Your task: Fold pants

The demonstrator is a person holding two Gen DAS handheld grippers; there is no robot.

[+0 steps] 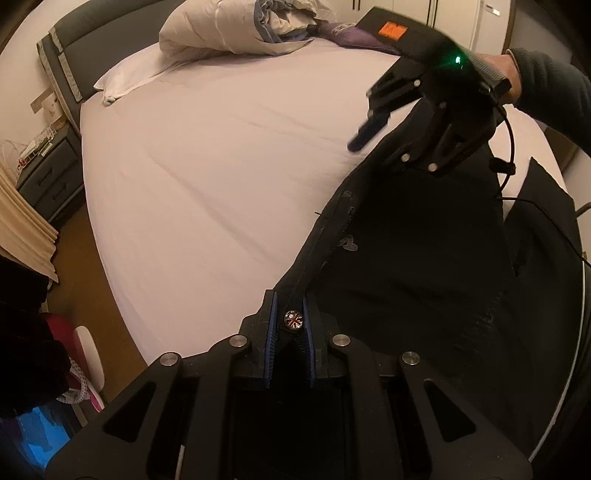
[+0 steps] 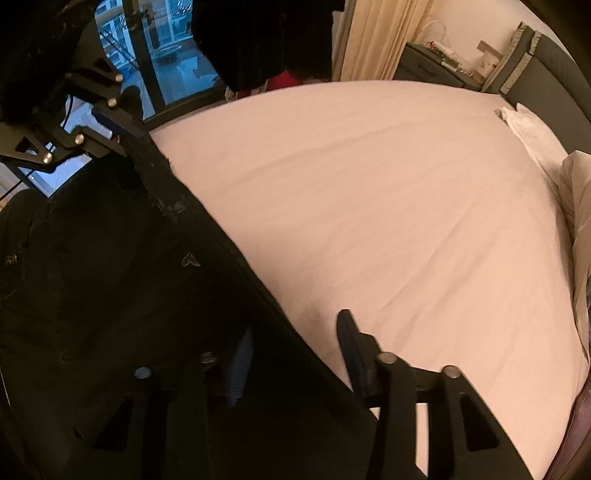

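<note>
Black pants (image 1: 413,251) are held up over a bed, the waistband stretched between my two grippers. My left gripper (image 1: 290,321) is shut on the waistband end at the metal button (image 1: 293,319). My right gripper (image 1: 373,147) is at the far end of the waistband; its jaws stand apart, one blue-padded finger (image 1: 364,134) out in the air. In the right wrist view the pants (image 2: 122,280) fill the lower left, the waistband edge passes between my right gripper's (image 2: 291,347) spread fingers, and the left gripper (image 2: 122,127) clamps the far end.
The bed's pale sheet (image 1: 207,177) spreads under the pants. A crumpled duvet (image 1: 229,29) and a pillow (image 1: 125,77) lie by the grey headboard (image 1: 66,70). A nightstand (image 1: 48,173) and curtain (image 1: 22,221) stand at left. A window (image 2: 173,55) is behind.
</note>
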